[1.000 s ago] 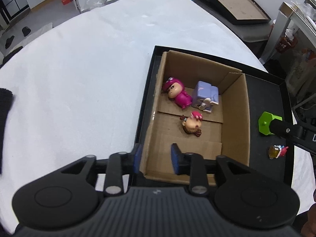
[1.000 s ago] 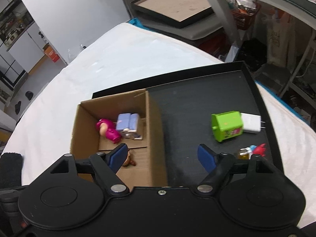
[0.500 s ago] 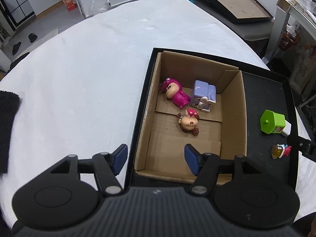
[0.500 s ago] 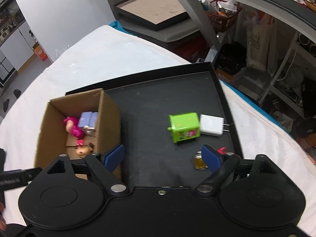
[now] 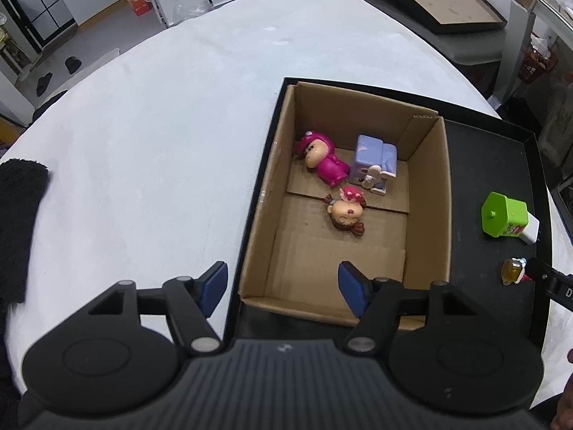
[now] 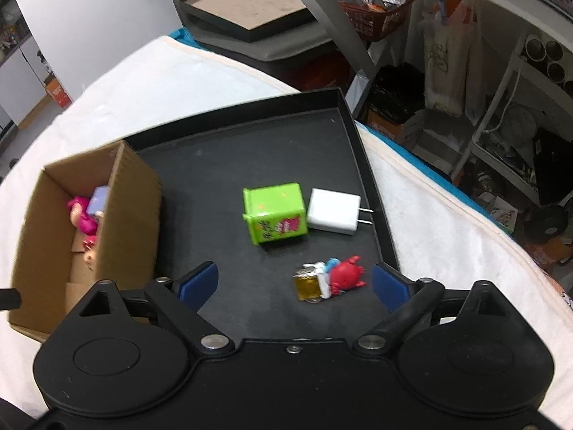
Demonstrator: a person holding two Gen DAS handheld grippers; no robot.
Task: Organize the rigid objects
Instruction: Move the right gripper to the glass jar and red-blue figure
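Beneath both tools, white-covered tabletop (image 5: pixel 150 150), carrying black tray (image 6: pixel 250 150). Cardboard box (image 5: pixel 426 193) seated in tray's left end, straight ahead of left tool (image 5: pixel 283 286); off to left of right tool (image 6: pixel 293 283).

Left tool: wide, nothing between the pads, jaws just been opening; one pad over tabletop outside the box, other over box's near corner. Right tool: wider yet, empty, jaws likewise just been opening.

Inside box: pink figure (image 5: pixel 322 159), lilac block toy (image 5: pixel 372 165), small doll head (image 5: pixel 345 211), all lying loose on the floor.

Outside box, on bare tray: green cube (image 6: pixel 274 211) with white charger (image 6: pixel 333 211) touching its right side, prongs pointing away from box. Both just beyond right tool.

Smallest: crab charm (image 6: pixel 331 277), red crab with amber bottle at its left end. Lies between right tool's pads, nearer the right one, not yet touched. Long axis runs across the gap, pad to pad. Right hand plainly nearer; probable next pick, closing along charm's length unless wrist rolls.

Left view: box floor entire; charm only at far right margin, charger mostly hidden behind cube. Right view: tray items clear, box contents largely hidden by near wall.
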